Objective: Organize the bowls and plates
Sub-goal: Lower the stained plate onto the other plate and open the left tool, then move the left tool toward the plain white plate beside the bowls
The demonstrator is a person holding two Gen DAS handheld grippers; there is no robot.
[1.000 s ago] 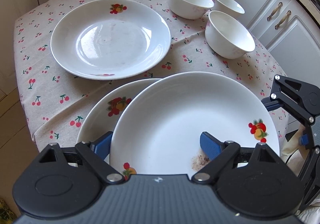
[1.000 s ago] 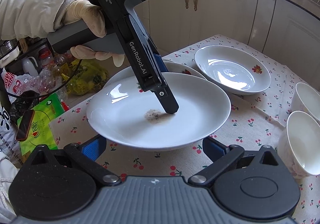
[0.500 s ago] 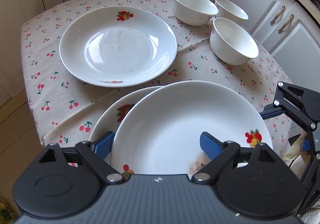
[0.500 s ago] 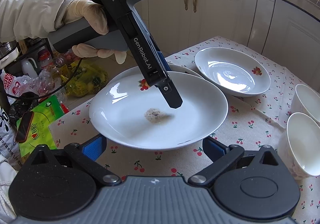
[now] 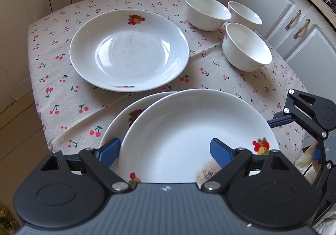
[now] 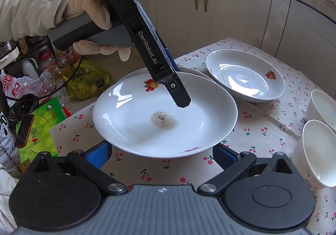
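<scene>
Above the soiled plate (image 6: 166, 113), the left hand-held gripper (image 6: 180, 96) has lifted clear, fingers apparently apart, holding nothing.

Cherry-print tablecloth (image 5: 63, 96), white cabinets (image 6: 235, 16), yellow bag (image 6: 88, 81) on floor.

Left hand-held gripper (image 6: 180, 100) angled steeply down in gloved hand (image 6: 94, 12), jaws apart, right hand-held gripper (image 6: 161, 157) jaws wide.

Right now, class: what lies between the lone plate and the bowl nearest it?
Only bare cherry-print tablecloth: the left wrist view shows nothing standing between the lone plate and the nearest bowl.
</scene>
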